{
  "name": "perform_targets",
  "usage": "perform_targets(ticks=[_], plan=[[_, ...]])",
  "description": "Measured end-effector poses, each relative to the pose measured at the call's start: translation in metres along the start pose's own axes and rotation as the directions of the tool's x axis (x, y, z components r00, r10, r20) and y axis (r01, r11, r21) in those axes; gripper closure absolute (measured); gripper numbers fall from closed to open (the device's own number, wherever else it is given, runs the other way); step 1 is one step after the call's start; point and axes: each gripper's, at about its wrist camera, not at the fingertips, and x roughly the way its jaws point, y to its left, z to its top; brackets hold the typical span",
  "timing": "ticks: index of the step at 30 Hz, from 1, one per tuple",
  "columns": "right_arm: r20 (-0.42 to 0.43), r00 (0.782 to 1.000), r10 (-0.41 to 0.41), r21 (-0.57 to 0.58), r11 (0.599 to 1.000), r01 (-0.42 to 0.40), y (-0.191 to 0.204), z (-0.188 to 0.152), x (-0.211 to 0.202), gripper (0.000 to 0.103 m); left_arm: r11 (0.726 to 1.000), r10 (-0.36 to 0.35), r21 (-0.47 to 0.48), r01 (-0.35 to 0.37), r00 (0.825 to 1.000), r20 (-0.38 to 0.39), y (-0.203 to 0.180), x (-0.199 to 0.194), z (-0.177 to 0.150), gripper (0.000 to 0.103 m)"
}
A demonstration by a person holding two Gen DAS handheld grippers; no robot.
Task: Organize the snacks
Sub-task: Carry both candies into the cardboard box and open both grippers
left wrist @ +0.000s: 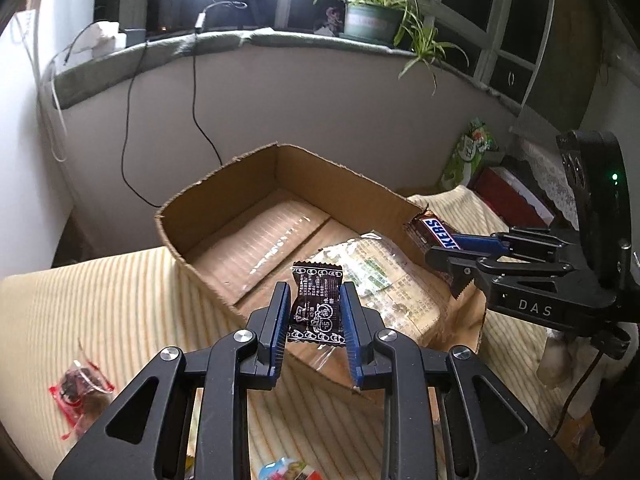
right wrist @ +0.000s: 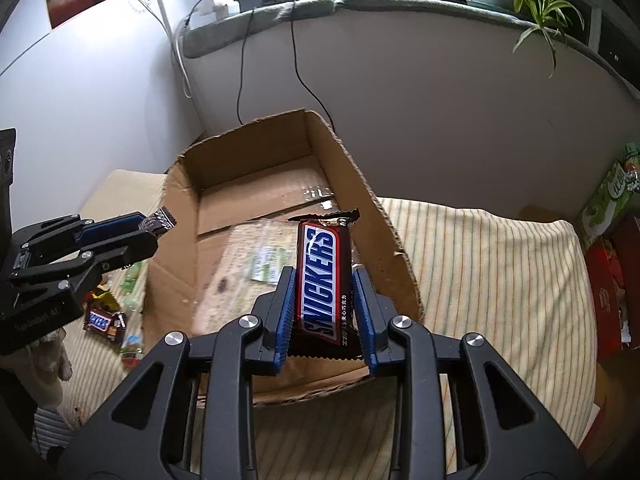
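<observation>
A striped, ribbed cream cloth (left wrist: pixel 120 292) covers the surface below a curved grey wall, with a potted plant (left wrist: pixel 372 16) on the stone sill above. On the cloth sits an open cardboard box (left wrist: pixel 224 200) with rough-cut rims, its floor sealed with shiny tape. A flat clear packet (left wrist: pixel 376 276) with green print lies inside.

The left gripper (left wrist: pixel 316 308) is clamped on a small dark candy (left wrist: pixel 318 308), a crinkled foil wrapper with white print and zigzag ends, held upright over the box's near wall. The right gripper (right wrist: pixel 326 304) is clamped on a Snickers bar (right wrist: pixel 324 280), glossy brown with blue lettering, standing on end between the ribbed blue pads, also over the box's near edge.

On the cloth outside the box lie a red-edged clear packet (left wrist: pixel 80 392) and, seen from the right wrist, another small Snickers (right wrist: pixel 102 320) among loose wrappers. A green bag (left wrist: pixel 468 152) leans by the wall.
</observation>
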Motion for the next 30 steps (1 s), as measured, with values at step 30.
perform_targets(ticks=[30], plan=[[0.060, 0.998, 0.018, -0.005, 1.000, -0.018, 0.012, -0.006, -0.025, 0.039, 0.998, 0.053, 0.043, -0.055, 0.997, 0.057, 0.007, -0.026, -0.001, 0.056]])
